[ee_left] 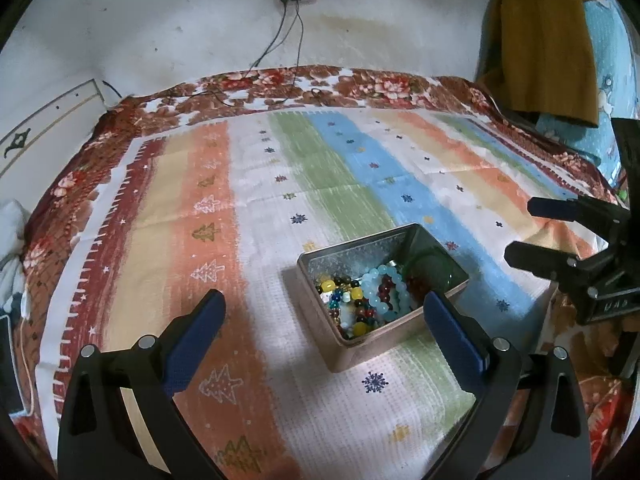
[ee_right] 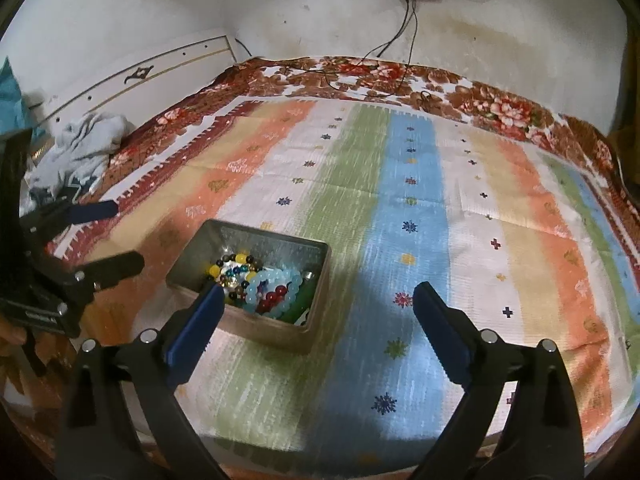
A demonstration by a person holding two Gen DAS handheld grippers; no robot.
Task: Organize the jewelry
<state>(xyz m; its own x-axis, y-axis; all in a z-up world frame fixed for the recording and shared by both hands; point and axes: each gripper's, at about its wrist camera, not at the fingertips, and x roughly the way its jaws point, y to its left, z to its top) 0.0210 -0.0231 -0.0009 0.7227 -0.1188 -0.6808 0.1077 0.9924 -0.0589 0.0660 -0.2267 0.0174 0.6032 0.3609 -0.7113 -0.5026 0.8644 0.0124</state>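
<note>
An open metal tin (ee_left: 348,254) stands on the striped cloth and holds several bead bracelets (ee_left: 368,298): pale blue, dark red, yellow and mixed colours. It also shows in the right wrist view (ee_right: 256,236) with the bracelets (ee_right: 264,286) inside. My left gripper (ee_left: 324,312) is open and empty, its fingers on either side of the tin's near corner. My right gripper (ee_right: 316,300) is open and empty, its left finger (ee_right: 200,320) by the tin's near wall. Each gripper shows in the other's view: the right one (ee_left: 536,232) and the left one (ee_right: 116,236), both open.
A striped cloth (ee_left: 280,184) covers a bed with a floral blanket (ee_left: 360,84). Cables (ee_left: 280,40) hang from a wall socket onto the bed's far edge. A crumpled grey garment (ee_right: 84,140) lies at the left. A mustard garment (ee_left: 548,40) hangs at the right.
</note>
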